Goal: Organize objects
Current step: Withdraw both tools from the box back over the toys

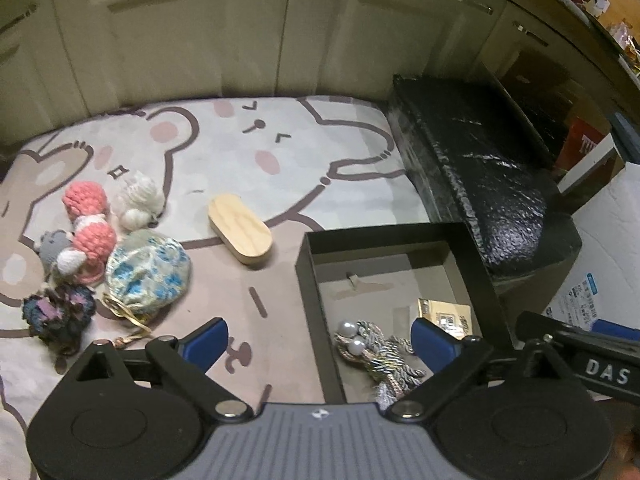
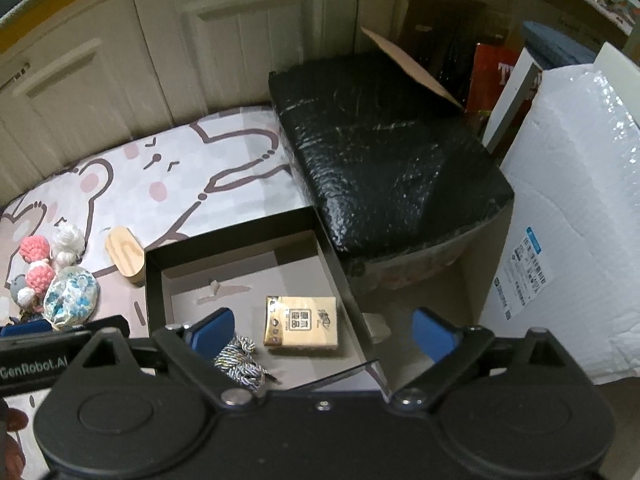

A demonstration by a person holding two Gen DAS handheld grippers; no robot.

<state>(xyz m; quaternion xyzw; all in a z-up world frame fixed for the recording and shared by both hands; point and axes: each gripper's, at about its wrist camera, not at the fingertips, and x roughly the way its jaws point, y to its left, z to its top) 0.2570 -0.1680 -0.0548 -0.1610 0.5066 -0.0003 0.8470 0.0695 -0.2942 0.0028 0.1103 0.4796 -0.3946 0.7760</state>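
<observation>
Hovering over the black box (image 1: 476, 264), both grippers released

Left gripper (image 1: 320, 340) and right gripper (image 2: 324, 330): fingers spread, nothing between the pads. Braided cord (image 1: 380, 354) lies in the box beside the left gripper's right finger; gold packet (image 2: 302, 322) lies between the right gripper's fingers

Dim indoor light, soft blur throughout, glare on the black wrapped box (image 2: 384, 152), fisheye-bent dark corners.

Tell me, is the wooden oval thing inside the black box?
No, the wooden oval block lies on the bear mat, outside the black box.
</observation>
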